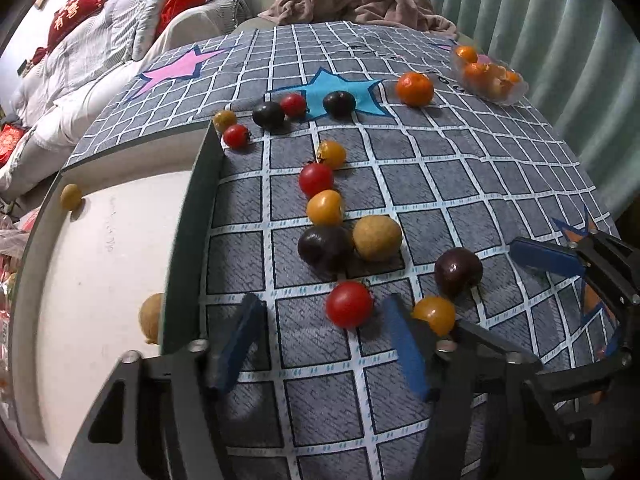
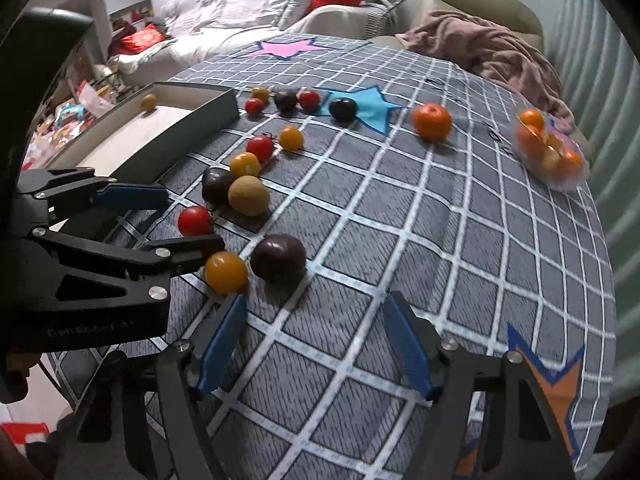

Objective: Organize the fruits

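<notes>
Small fruits lie loose on a grey checked cloth [image 1: 460, 184]. My left gripper [image 1: 322, 308] points down at the cloth and stands open. A red cherry tomato [image 1: 349, 304] sits between its blue fingers, close to the right one and well clear of the left. The right wrist view shows the same tomato [image 2: 195, 221] between those fingers. My right gripper [image 2: 316, 304] is open with only cloth between its fingers. A dark plum [image 2: 278, 258] lies just past its tips, and a yellow tomato [image 2: 225, 272] by its left finger.
A grey-walled box [image 1: 188, 220] with a white floor at the left holds tan fruits [image 1: 71, 196]. A chain of tomatoes, plums and a tan fruit [image 1: 377, 238] runs up the cloth. Far right are a mandarin [image 1: 415, 88] and a bag of oranges [image 1: 490, 76]. A blanket lies behind.
</notes>
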The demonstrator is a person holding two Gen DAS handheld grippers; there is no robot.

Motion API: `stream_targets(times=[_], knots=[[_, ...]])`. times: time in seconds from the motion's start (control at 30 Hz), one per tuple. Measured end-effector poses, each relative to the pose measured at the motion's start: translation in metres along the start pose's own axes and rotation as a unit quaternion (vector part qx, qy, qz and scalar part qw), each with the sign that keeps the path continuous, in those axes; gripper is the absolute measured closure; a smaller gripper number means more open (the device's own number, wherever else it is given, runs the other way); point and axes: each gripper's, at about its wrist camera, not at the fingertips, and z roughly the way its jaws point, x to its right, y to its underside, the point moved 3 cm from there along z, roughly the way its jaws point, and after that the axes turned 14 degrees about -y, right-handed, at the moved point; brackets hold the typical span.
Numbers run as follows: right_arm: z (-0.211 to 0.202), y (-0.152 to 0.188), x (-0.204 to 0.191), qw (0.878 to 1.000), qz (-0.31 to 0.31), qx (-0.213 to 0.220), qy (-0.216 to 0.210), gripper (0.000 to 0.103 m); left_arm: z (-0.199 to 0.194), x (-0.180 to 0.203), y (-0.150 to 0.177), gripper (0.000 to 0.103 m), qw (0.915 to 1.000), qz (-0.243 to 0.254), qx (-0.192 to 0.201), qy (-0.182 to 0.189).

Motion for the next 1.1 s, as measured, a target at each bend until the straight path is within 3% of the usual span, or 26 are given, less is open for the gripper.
stream_targets(times=[0.07, 0.17, 0.3, 0.5, 0.7, 1.03, 1.07, 1.1], knots=[[0.003, -0.004, -0.001, 1.0, -0.008, 0.0, -0.006, 0.034, 0.0, -0.002, -0.002, 0.058, 1.0, -0.001, -0.001, 0.001], [0.007, -0.011, -0.004, 1.0, -0.02, 0.003, -0.015, 0.043, 0.001, -0.004, -0.004, 0.065, 1.0, -0.006, -0.003, -0.002], [0.011, -0.017, -0.008, 0.999, -0.025, 0.005, -0.038, 0.072, 0.0, -0.004, -0.003, 0.066, 0.9999, -0.006, 0.002, -0.008], [0.002, -0.007, -0.006, 0.999, -0.001, 0.008, -0.034, 0.072, -0.002, -0.009, 0.004, 0.066, 0.9996, 0.006, 0.028, -0.007], [-0.007, 0.003, 0.001, 0.999, 0.025, 0.018, -0.038, 0.072, -0.009, -0.023, 0.004, 0.065, 0.9982, -0.013, 0.045, 0.039], [-0.011, 0.007, 0.007, 0.998, 0.042, 0.027, -0.049, 0.072, -0.004, 0.002, 0.002, 0.065, 0.9983, 0.035, 0.046, 0.005], [-0.012, 0.007, 0.007, 0.997, 0.045, 0.027, -0.05, 0.072, -0.003, 0.003, 0.001, 0.068, 0.9984, 0.035, 0.045, 0.005], [-0.012, 0.008, 0.008, 0.997, 0.048, 0.027, -0.05, 0.072, -0.004, 0.004, 0.002, 0.077, 0.9984, 0.035, 0.044, 0.009]])
